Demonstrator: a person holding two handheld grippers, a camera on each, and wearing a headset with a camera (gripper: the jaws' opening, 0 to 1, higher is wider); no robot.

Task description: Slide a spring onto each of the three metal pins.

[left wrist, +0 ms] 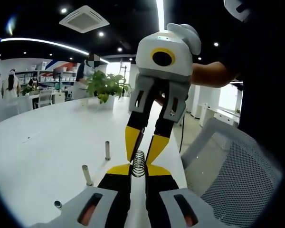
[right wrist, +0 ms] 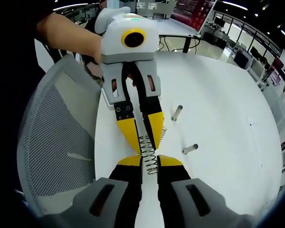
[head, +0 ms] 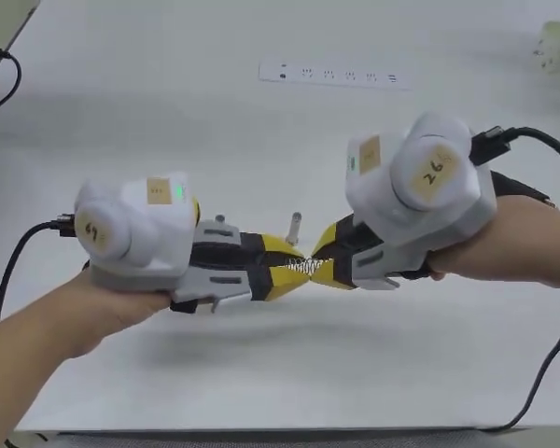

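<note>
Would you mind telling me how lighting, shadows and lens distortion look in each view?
Head view: even, bright light, a soft shadow on the white table, the spring small but legible. Left gripper view: fisheye curving the table edge, ceiling strip light glaring, spring sharp. Right gripper view: the mesh chair bowed by the fisheye.

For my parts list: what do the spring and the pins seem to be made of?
The spring looks like bare steel wire: thin, glinting grey coils. The pins look like metal, smooth and dull silver, with pale highlights; the alloy cannot be told.
</note>
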